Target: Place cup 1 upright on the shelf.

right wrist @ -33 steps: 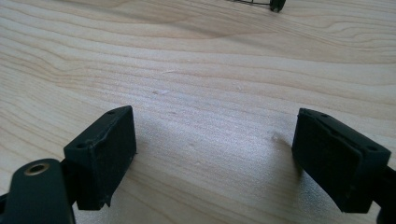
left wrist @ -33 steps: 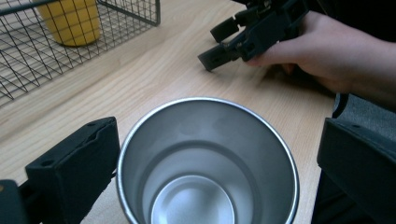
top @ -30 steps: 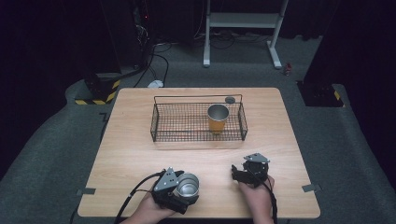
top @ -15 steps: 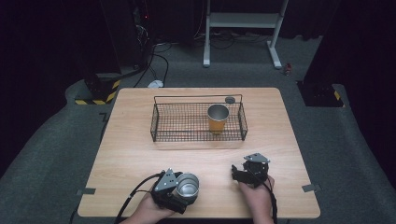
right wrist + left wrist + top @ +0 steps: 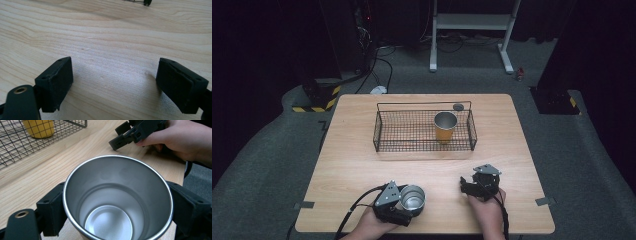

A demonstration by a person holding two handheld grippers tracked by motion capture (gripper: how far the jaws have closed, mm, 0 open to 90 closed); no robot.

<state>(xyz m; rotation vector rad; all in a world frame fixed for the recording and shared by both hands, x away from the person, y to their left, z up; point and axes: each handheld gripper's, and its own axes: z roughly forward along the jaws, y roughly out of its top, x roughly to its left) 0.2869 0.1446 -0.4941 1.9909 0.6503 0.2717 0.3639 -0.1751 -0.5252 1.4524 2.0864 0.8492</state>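
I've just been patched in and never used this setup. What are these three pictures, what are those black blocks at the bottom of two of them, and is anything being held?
There is no robot arm: a person holds a two-jaw hand gripper in each hand at a wooden table. The high view looks down from above the person's side. The other two pictures come from cameras riding on the grippers; the black blocks are each gripper's own jaws.

On the table stands a wire basket with a yellow metal cup upright inside it. A small dark round thing lies behind the basket.

The left gripper has just been closing its jaws, and their pads now press on both sides of an empty steel cup, near the table's front edge. The right gripper is open, with bare wood between its jaws.
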